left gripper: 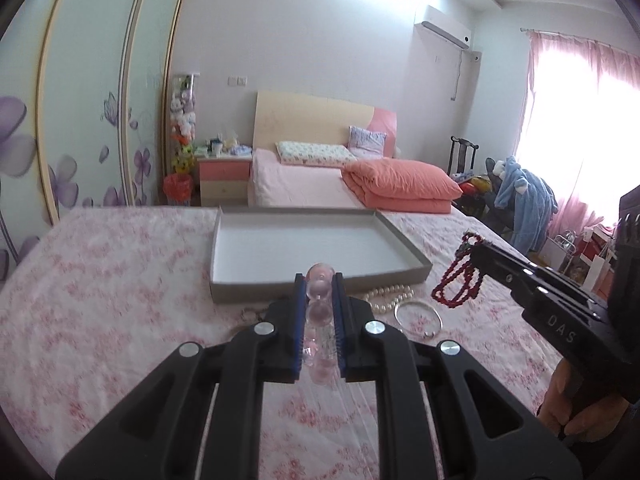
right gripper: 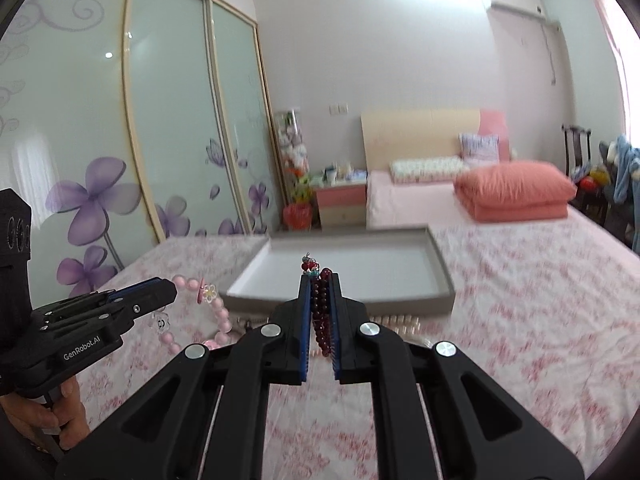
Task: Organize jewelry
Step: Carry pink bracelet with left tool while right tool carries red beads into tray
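Observation:
My left gripper [left gripper: 319, 280] is shut on a pink bead bracelet [left gripper: 319, 312] and holds it above the bed, just in front of the open grey box [left gripper: 316, 280]. In the right wrist view the left gripper [right gripper: 170, 290] has the pink bracelet [right gripper: 218, 312] hanging from its tip. My right gripper [right gripper: 320, 280] is shut on a dark red bead necklace [right gripper: 322, 316]. In the left wrist view the right gripper [left gripper: 478, 246] holds the red necklace [left gripper: 456, 284] dangling to the right of the box. The box [right gripper: 344, 304] holds nothing.
A pearl strand [left gripper: 390, 298] and a silver bangle [left gripper: 418, 316] lie on the floral bedsheet [left gripper: 100, 300] by the box's near right corner. A folded orange quilt [left gripper: 396, 184] lies farther back. A wardrobe [right gripper: 120, 140] stands at the left.

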`<state>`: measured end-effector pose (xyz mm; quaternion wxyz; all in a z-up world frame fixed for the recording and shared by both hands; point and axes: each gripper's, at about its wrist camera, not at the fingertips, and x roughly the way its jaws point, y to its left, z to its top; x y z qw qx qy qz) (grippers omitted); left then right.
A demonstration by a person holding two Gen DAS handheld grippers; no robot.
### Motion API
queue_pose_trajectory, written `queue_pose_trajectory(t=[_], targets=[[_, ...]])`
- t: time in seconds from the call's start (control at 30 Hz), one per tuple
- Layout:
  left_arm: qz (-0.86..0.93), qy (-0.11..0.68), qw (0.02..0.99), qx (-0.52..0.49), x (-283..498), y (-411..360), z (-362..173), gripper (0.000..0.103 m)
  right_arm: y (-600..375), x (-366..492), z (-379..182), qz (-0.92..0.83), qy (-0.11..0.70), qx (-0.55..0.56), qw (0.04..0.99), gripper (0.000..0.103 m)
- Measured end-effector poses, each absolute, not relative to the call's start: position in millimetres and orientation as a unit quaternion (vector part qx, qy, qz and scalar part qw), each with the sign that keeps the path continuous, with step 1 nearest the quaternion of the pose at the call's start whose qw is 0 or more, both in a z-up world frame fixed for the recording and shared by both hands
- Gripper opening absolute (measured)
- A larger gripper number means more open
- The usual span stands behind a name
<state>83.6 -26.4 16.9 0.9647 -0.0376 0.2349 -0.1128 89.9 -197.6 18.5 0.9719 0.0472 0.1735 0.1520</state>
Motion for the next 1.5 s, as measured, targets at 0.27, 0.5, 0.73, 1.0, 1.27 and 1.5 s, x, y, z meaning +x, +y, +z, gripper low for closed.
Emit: queue_pose_trajectory(t=[0.27,0.5,0.73,1.0,1.27,1.5], targets=[[-0.087,0.201,0.976,-0.019,100,-28,46,0.013,-195,104,41,0.137,0.124,0.036,0.982,0.009],[-0.083,0.187,0.979,-0.022,137,-30,66,0.013,-197,140,46,0.126,0.113,0.045,0.985,0.009],[-0.068,0.198,0.977,-0.029,191,-29,59,0.013,-196,192,35,0.103,0.132,0.062,0.984,0.009],[-0.053,0.232,0.971,-0.025,251,-32,26,0.013,-188,255,6,0.092,0.192,0.07,0.975,0.009],[-0.047,0.273,0.961,-0.018,295,-33,-8,0.014,-181,295,-25,0.102,0.275,0.083,0.952,0.009],[-0.041,0.306,0.951,-0.033,316,-28,-30,0.014,-181,303,-36,0.094,0.316,0.088,0.94,0.023]])
